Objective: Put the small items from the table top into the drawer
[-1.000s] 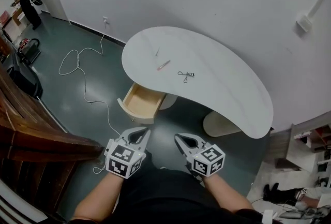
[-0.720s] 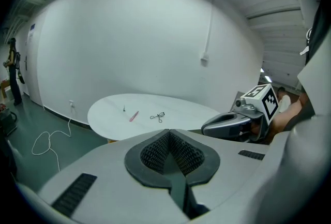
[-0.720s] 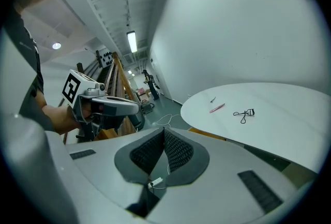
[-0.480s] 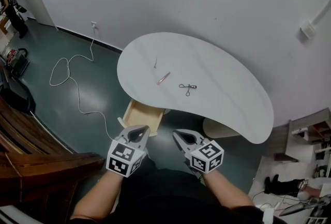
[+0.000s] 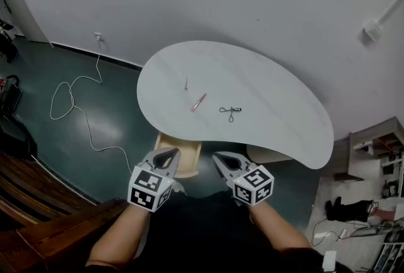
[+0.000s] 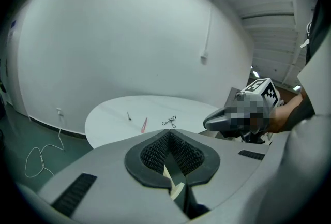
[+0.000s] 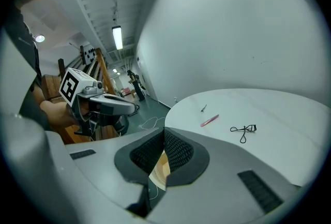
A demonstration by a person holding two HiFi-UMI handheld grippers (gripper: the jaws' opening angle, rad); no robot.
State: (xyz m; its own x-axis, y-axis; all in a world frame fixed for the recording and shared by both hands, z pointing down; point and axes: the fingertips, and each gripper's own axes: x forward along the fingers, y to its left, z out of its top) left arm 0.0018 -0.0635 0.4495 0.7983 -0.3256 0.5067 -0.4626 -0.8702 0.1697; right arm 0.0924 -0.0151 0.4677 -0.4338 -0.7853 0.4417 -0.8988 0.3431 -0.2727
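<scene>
A white kidney-shaped table carries three small items: a thin dark pin, a pink stick and a black eyelash curler. The same pin, pink stick and curler show far ahead in the left gripper view. Under the table's near edge an open wooden drawer sticks out. My left gripper and right gripper hover side by side just short of the drawer, well clear of the items. Both are shut with nothing held.
A white cable loops over the dark green floor to a wall socket. Brown wooden steps fill the lower left. The table's pale base stands right of the drawer. Shelves with clutter sit at far right.
The view has drifted forward and left, so the table and drawer now lie closer to both grippers. The grippers keep the same shut pose side by side.
</scene>
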